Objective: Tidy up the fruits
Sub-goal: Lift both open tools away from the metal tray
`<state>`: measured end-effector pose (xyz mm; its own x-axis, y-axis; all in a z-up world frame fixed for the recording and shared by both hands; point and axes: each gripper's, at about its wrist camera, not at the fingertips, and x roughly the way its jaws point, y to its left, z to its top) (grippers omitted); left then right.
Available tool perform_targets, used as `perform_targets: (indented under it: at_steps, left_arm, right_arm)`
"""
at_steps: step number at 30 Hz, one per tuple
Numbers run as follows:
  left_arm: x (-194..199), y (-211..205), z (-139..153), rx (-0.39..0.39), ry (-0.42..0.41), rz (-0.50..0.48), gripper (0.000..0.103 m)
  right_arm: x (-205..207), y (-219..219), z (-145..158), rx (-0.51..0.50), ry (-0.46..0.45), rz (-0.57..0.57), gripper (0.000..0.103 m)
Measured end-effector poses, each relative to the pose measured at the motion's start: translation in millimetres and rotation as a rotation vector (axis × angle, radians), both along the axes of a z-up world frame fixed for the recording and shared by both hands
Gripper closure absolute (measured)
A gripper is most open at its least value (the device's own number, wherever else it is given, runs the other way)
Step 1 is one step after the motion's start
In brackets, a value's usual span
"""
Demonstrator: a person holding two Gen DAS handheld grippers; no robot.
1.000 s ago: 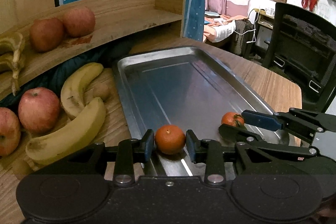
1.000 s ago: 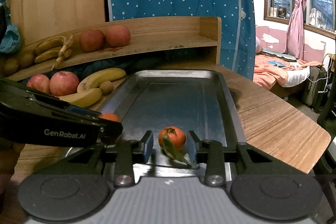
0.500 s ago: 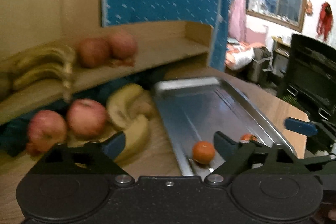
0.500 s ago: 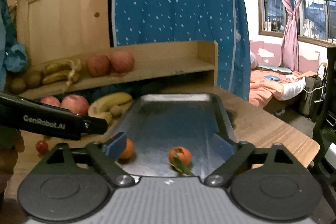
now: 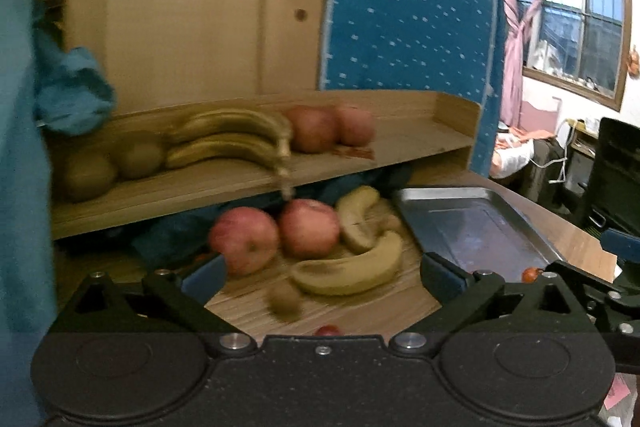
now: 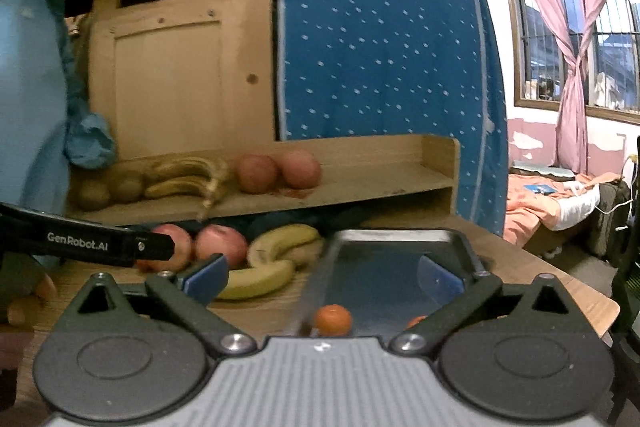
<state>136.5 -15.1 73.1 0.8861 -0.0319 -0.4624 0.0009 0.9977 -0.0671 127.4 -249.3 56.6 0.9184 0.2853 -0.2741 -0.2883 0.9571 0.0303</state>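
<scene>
Both your grippers, left (image 5: pixel 320 273) and right (image 6: pixel 322 273), are spread wide, holding nothing. Tangerine (image 6: pixel 333 319) sits in the tray (image 6: pixel 400 237), low between your right fingers; bananas (image 5: pixel 352 273) lie ahead of left.

Apples (image 5: pixel 276 237) and bananas (image 5: pixel 352 267) lie left of the tray (image 5: pixel 476 227).

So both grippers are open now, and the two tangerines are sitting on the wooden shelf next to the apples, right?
Not quite. Both grippers, left and right, are open, but the tangerines are not on the wooden shelf. The right wrist view shows one tangerine and part of the other tangerine lying in the metal tray on the table.
</scene>
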Motion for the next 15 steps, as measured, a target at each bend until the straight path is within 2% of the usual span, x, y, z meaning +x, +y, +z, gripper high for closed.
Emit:
perform_targets:
  at_steps: [9,15]
  left_arm:
    - [-42.7,39.1,-11.3,-0.054,-0.006,0.026,0.001]
    - [-60.1,46.1,-23.2,-0.069,0.015,0.002,0.001]
  right_arm:
    - [-39.9,40.3,-2.9,-0.033,0.022,0.007,0.000]
    - [-61.8,51.8,-18.6,-0.034,0.081,-0.024,0.000]
